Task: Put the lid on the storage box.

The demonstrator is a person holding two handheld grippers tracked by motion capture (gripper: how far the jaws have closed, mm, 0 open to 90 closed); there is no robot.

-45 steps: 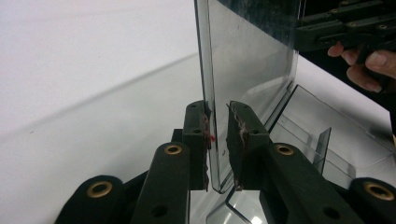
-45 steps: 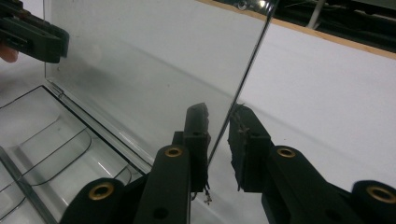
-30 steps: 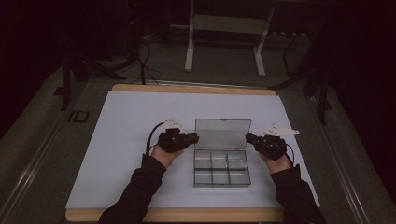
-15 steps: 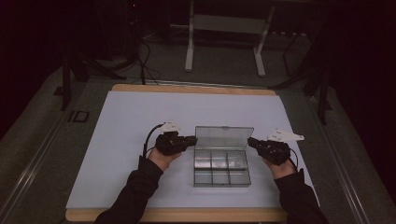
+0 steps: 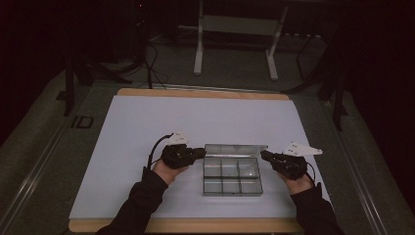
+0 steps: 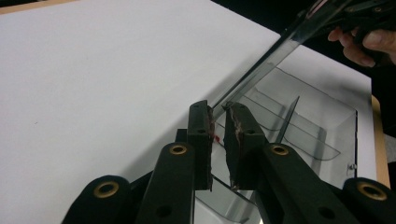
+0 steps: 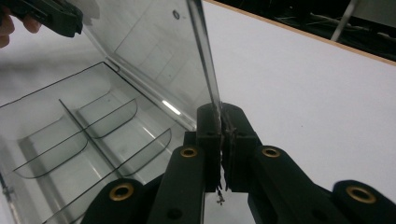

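Lid [image 5: 236, 149]: now tipped nearer upright than before, swinging over the box [image 5: 232, 182].
Left tongs [image 5: 199, 152]: I pinch its left end, steadying.
Right tongs [image 5: 264, 155]: pinching its right end.
Box: near table [image 5: 147, 122] centre.

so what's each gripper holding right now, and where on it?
Both hold the clear box's lid by its side edges. The right gripper is clamped on one edge; the left gripper pinches the opposite edge near a corner, jaws slightly apart.
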